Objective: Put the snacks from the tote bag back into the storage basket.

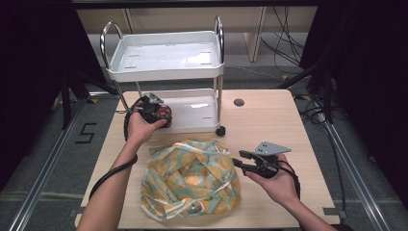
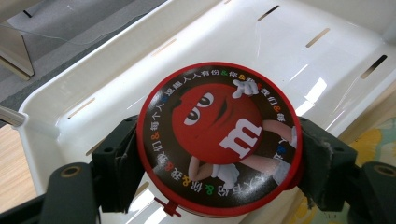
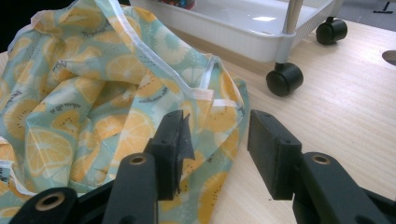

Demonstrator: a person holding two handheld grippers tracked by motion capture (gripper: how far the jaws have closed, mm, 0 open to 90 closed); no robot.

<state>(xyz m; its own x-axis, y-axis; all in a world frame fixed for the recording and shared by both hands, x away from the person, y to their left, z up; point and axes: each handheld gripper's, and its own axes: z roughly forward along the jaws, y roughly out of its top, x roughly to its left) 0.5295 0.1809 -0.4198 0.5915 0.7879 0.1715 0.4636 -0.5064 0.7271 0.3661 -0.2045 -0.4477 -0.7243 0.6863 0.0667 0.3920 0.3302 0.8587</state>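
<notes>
A round red tin [image 2: 219,140] with a red candy figure on its lid sits between the pads of my left gripper [image 2: 219,158], held over the white lower tray [image 2: 93,84] of a small cart. In the high view the left gripper [image 1: 156,111] hangs at that tray's left end, shut on the tin [image 1: 165,113]. A crumpled bag with an orange-slice print [image 1: 190,178] lies on the table's middle. My right gripper [image 1: 243,161] stands open just right of it, jaws pointing at the cloth. In the right gripper view its fingers [image 3: 173,140] frame the bag's edge [image 3: 93,93] with nothing between them.
The white two-tier cart [image 1: 166,55] stands at the back of the wooden table [image 1: 269,120] on black castors [image 3: 285,78]. A round grey grommet [image 1: 238,102] sits in the tabletop right of the cart. Cables trail on the floor behind.
</notes>
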